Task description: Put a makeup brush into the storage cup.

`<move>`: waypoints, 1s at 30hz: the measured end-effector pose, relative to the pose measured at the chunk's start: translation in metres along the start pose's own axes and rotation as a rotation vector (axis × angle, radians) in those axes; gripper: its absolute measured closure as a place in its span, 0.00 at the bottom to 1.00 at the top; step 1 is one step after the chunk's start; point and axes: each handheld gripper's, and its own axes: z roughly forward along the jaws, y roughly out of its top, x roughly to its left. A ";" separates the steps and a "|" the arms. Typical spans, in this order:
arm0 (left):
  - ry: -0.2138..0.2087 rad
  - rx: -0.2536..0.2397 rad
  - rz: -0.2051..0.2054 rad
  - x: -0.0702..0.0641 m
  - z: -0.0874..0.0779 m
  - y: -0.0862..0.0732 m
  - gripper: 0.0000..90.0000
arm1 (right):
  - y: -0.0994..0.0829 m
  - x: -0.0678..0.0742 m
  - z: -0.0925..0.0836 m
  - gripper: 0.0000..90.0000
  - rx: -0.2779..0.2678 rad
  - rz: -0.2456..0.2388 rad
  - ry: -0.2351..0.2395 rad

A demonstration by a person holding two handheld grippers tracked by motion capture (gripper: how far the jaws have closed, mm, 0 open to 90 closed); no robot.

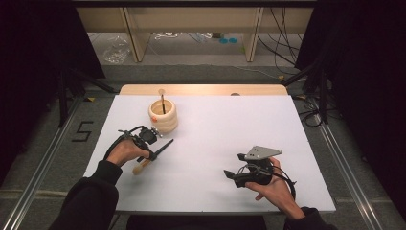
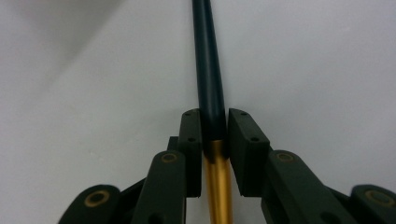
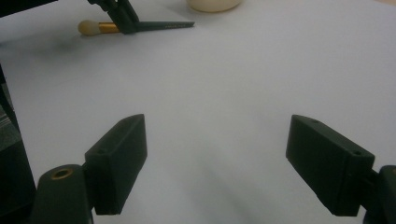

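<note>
A make-up brush (image 1: 163, 146) with a black handle, a gold ferrule and a pale bristle head lies low over the white table top (image 1: 215, 129) at the left. My left gripper (image 1: 154, 154) is shut on it. In the left gripper view the pads (image 2: 191, 140) clamp the brush (image 2: 208, 70) where the gold ferrule meets the black handle, which points away. My right gripper (image 1: 232, 165) rests at the front right, open and empty. Its jaws stand wide apart in the right gripper view, which also shows the brush (image 3: 159, 25) far off.
A cream ringed holder (image 1: 163, 117) stands at the back left of the table with another thin brush (image 1: 163, 98) upright in it. Its base (image 3: 214, 4) shows in the right gripper view. A wooden board edge (image 1: 201, 89) runs behind the white top.
</note>
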 end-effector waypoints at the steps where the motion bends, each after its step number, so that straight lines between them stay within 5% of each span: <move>1: -0.001 0.002 -0.001 0.000 0.000 0.000 0.84 | 0.000 0.000 0.000 0.24 0.002 -0.001 0.001; 10: -0.024 0.015 -0.008 0.004 0.000 0.002 0.86 | 0.000 0.001 0.000 0.24 0.006 0.006 0.005; 30: -0.026 0.058 0.053 0.004 0.001 0.009 0.87 | 0.001 0.001 0.001 0.24 -0.001 -0.006 0.008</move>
